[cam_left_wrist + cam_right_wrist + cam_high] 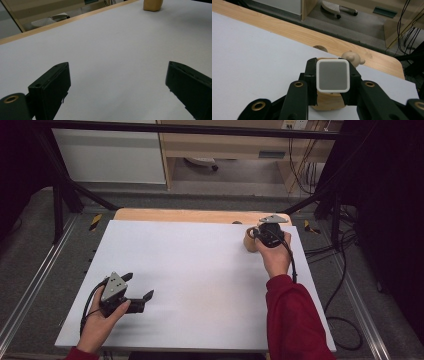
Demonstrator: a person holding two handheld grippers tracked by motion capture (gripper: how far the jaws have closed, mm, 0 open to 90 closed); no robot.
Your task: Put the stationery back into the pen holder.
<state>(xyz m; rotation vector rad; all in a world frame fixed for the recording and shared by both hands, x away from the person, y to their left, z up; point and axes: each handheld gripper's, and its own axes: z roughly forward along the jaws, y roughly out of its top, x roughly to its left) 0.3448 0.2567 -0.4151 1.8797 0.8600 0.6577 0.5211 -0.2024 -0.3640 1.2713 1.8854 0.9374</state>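
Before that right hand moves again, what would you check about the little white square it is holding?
1. Grip: the right gripper has its fingers pressed on two opposite sides of the white square: ok.
2. Alignment: the square sits right over the wooden stand: ok.
3. Seating: whether the square rests in the stand or hangs above it: cannot tell.
4. Clearance: the small bear figure is close behind one finger; touching or apart: cannot tell.
5. Other hand: the left gripper is open, far off at the near side of the table: ok.
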